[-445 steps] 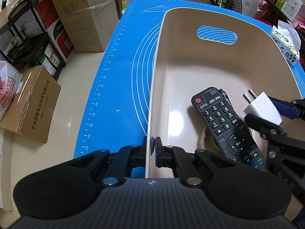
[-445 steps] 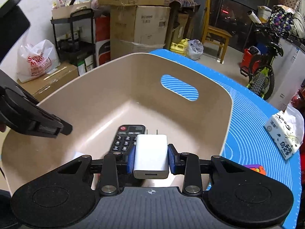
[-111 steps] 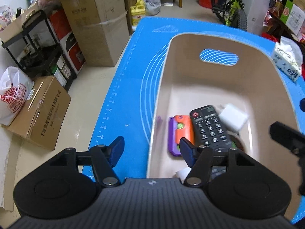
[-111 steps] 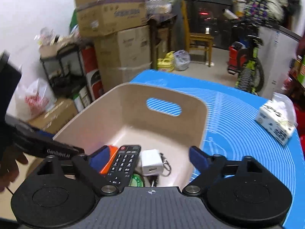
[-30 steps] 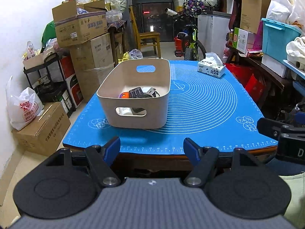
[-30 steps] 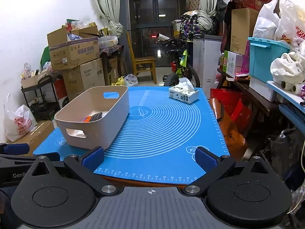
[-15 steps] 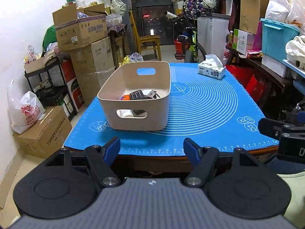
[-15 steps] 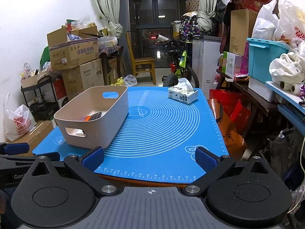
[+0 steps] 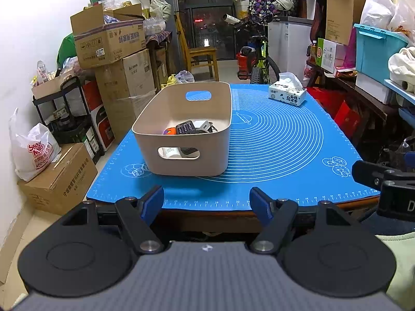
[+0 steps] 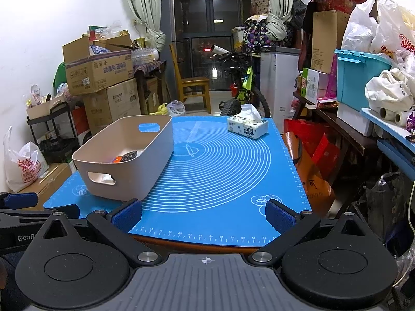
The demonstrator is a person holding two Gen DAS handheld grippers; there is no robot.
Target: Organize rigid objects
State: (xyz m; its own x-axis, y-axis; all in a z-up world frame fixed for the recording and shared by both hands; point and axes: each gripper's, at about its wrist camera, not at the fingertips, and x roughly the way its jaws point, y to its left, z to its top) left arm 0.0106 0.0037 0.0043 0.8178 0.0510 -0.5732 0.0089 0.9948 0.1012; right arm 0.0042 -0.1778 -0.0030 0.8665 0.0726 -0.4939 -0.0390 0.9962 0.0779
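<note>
While both grippers hung back off the near edge of the table, the beige plastic bin (image 9: 181,129) stood on the left part of the blue silicone mat (image 9: 280,140), well ahead of the tools and apart from both. From the left wrist view the left gripper (image 9: 206,203) had its blue-padded jaws spread wide with nothing between them, and the bin lay beyond and slightly left of that gap, its near wall with the handle cut-out facing the camera. Inside the bin a black remote control (image 9: 185,127) lay against an orange and purple object (image 9: 170,131), with a white charger plug (image 9: 201,125) just to the right of the remote; a white item showed through the near handle slot, too hidden to identify. From the right wrist view the right gripper (image 10: 203,213) also stood wide and empty, its pads framing bare mat, while the bin (image 10: 135,160) sat ahead and to the left of its left finger, with the remote (image 10: 129,156) and a corner of the orange object visible over the rim. A tissue pack (image 10: 247,128) rested near the far right corner of the mat, well apart from the bin. Part of the right gripper showed at the right edge of the left wrist view, level with the table edge. Cardboard boxes (image 9: 109,39) were stacked along the left wall, and a bicycle (image 9: 255,54) stood beyond the far end of the table
</note>
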